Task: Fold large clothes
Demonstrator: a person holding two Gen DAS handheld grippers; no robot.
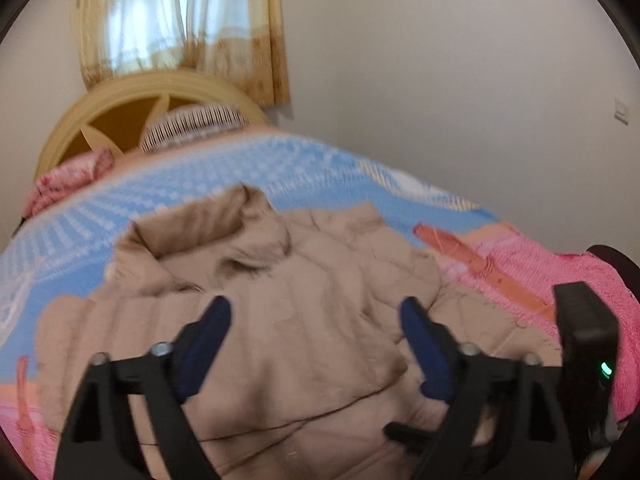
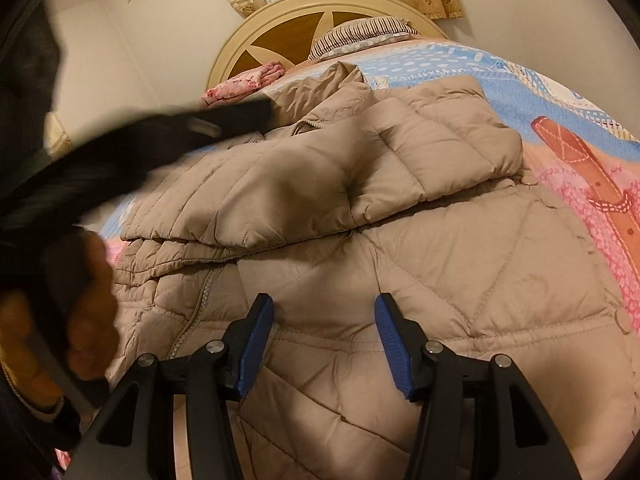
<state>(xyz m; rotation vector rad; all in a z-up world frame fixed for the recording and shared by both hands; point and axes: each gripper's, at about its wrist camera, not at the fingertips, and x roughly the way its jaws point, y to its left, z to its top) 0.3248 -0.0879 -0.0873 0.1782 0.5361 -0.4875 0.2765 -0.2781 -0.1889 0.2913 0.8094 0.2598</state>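
A beige quilted puffer jacket (image 2: 400, 208) lies spread on the bed, its sleeves folded across its chest and its collar toward the headboard. It also shows in the left wrist view (image 1: 280, 288), blurred. My left gripper (image 1: 316, 312) is open and empty, just above the jacket's middle. My right gripper (image 2: 324, 320) is open and empty, above the jacket's lower part beside the zipper (image 2: 196, 312). In the right wrist view the left gripper (image 2: 168, 136) crosses as a dark blur over the jacket's left shoulder.
The bed has a blue, pink and orange patterned bedspread (image 2: 580, 168) (image 1: 200, 184). A round cream and brown headboard (image 2: 280, 36), a striped pillow (image 2: 360, 32) and a pink bundle (image 2: 244, 80) are at the far end. A curtained window (image 1: 172, 24) and white walls stand behind.
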